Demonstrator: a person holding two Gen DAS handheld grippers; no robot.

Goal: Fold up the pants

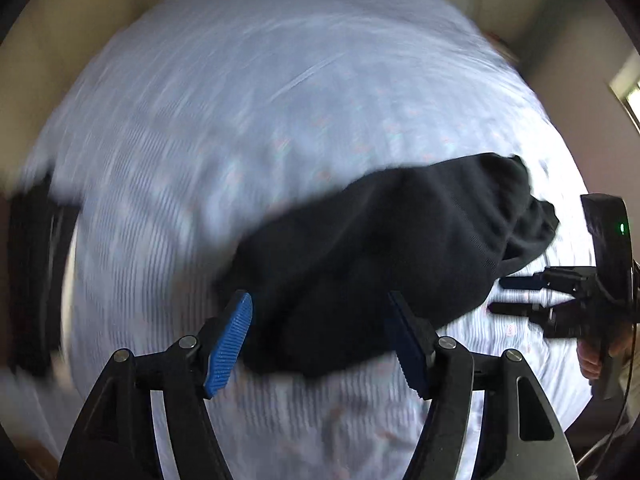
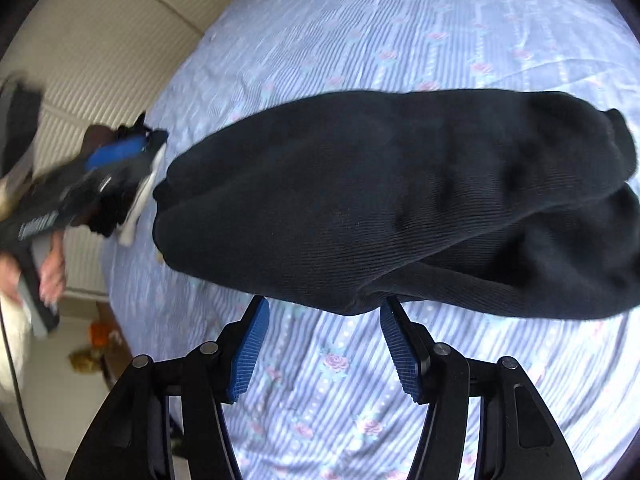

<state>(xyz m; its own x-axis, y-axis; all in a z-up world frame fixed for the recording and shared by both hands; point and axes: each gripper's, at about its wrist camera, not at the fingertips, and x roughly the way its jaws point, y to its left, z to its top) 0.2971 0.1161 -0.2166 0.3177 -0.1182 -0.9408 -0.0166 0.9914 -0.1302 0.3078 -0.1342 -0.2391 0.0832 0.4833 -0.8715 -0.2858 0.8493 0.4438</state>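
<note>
The dark navy pants (image 2: 400, 200) lie in a folded bundle on a light blue flowered bedsheet (image 2: 340, 380). In the left wrist view the pants (image 1: 380, 260) sit just ahead of my left gripper (image 1: 320, 312), which is open and empty, its blue pads apart. My right gripper (image 2: 322, 316) is open and empty, its tips at the near edge of the bundle. The right gripper also shows in the left wrist view (image 1: 504, 296), at the right by the pants' end. The left gripper shows blurred at the left of the right wrist view (image 2: 120, 156).
The bed's edge and a beige ribbed surface (image 2: 100, 60) lie at the left of the right wrist view. Floor with small orange objects (image 2: 100, 336) shows below it. A dark object (image 1: 32, 280) sits at the bed's left edge in the blurred left wrist view.
</note>
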